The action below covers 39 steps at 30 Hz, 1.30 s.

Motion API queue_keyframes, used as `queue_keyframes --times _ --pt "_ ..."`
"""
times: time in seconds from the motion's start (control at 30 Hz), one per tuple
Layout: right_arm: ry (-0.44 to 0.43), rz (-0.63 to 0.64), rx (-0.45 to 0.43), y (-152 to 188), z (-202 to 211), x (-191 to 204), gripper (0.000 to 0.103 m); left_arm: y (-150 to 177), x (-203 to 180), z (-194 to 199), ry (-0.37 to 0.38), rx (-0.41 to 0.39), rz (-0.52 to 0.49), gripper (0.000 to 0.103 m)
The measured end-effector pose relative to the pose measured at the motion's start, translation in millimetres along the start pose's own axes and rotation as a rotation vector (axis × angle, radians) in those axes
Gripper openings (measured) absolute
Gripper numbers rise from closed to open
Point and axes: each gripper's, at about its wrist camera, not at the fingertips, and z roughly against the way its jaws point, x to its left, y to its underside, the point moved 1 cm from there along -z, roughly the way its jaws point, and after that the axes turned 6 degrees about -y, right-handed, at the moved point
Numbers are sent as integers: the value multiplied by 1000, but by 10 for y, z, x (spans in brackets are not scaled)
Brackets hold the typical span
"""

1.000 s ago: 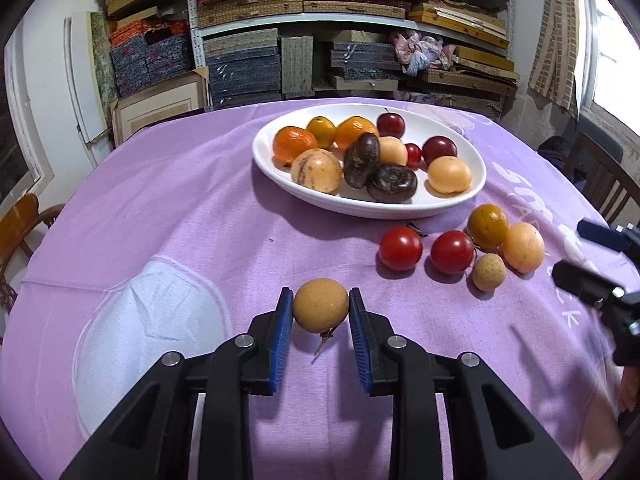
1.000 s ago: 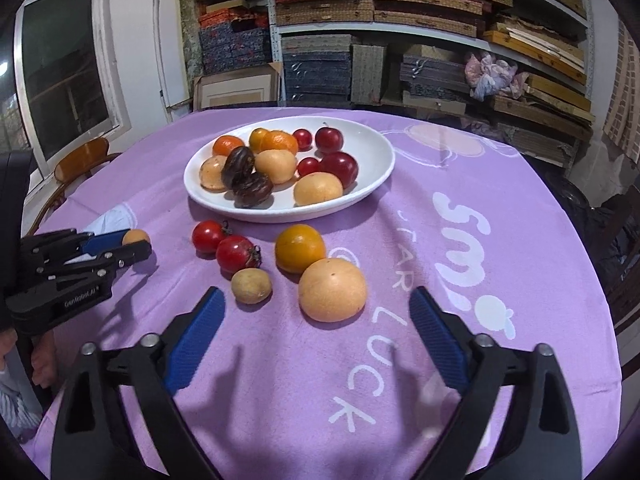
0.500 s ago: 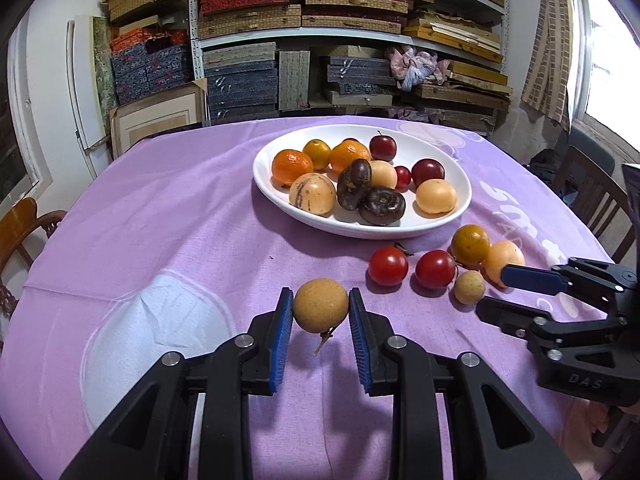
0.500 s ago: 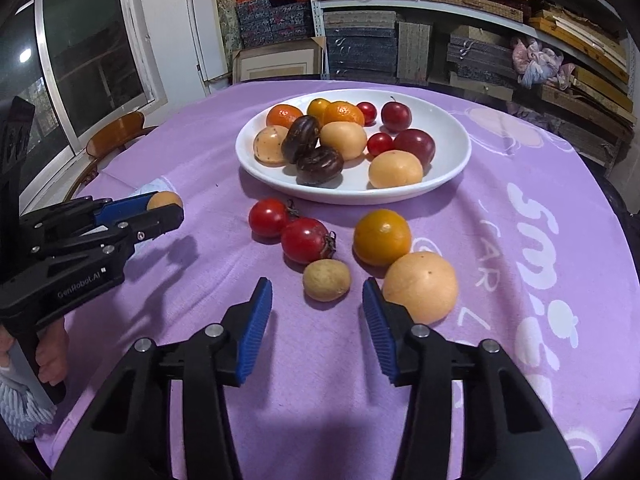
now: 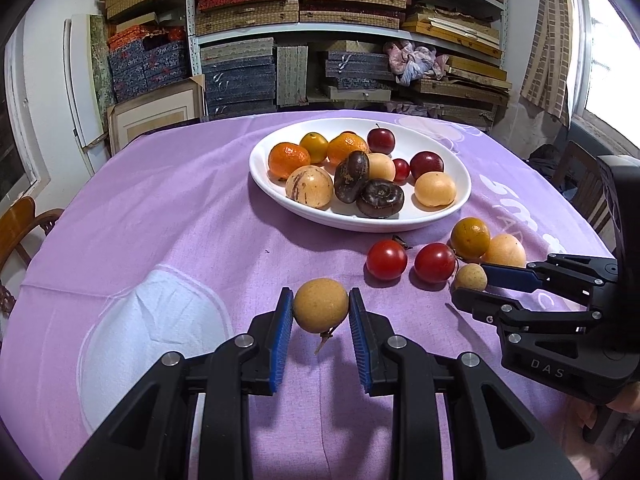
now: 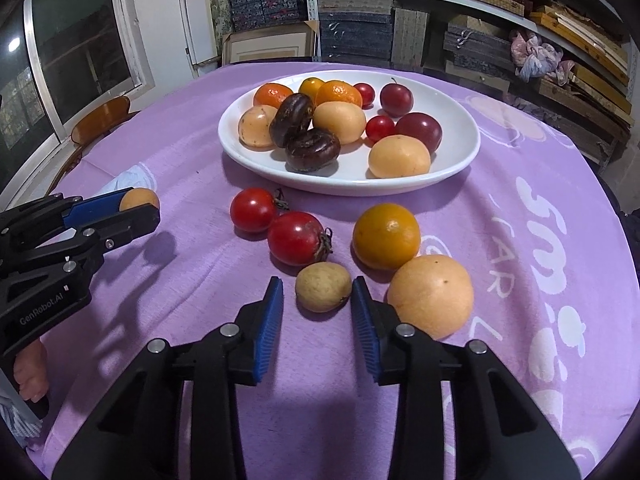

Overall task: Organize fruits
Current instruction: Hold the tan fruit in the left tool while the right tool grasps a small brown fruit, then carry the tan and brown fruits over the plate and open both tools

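My left gripper [image 5: 320, 312] is shut on a small tan round fruit [image 5: 320, 309], held just above the purple cloth with its stem hanging down. It also shows at the left of the right wrist view as the left gripper [image 6: 138, 210]. My right gripper [image 6: 316, 300] is low over the cloth and its jaws are closing around a second small tan fruit [image 6: 323, 292]. The right pad is at the fruit's skin and a gap remains at the left pad. A white plate [image 6: 348, 188] behind holds several fruits.
Loose on the cloth beside the right gripper lie two red tomatoes [image 6: 296, 238], an orange-yellow citrus [image 6: 386, 236] and a pale orange fruit [image 6: 430, 296]. A wooden chair [image 5: 20, 224] stands at the table's left edge. Packed shelves [image 5: 340, 20] fill the back wall.
The right gripper has come forward and down to the small tan fruit, and its jaws have narrowed from wide open to just around it. The left gripper has kept still with its fruit.
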Motion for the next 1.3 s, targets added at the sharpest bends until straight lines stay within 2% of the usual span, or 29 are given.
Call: queue_keyframes --times 0.1,0.37,0.5,0.67,0.8,0.93,1.0,1.1,1.3 --pt "13 -3 4 3 -10 -15 28 6 -17 -16 -4 4 -5 28" --pt "5 9 -12 57 68 18 28 17 -25 -27 -17 1 -15 28" --pt "-1 21 -113 90 389 75 28 19 -18 -21 -22 -3 -19 28" --pt "76 36 -248 49 714 83 28 -34 -5 -5 -8 -12 -4 28" --pt "76 17 -273 -230 844 0 28 -297 -55 -1 -36 -47 -52 28" --pt "108 -4 -310 -759 962 -155 28 -757 -86 -30 -47 -92 -65 28" --pt "121 -17 -304 -976 882 -237 28 -954 -86 -130 -48 -91 -51 28" --pt "106 -52 -247 -1193 575 -369 28 -1141 -108 -370 -57 -68 -44 28" --pt "121 -77 -139 -1271 -56 -555 28 -1274 -201 -885 -49 18 -50 28"
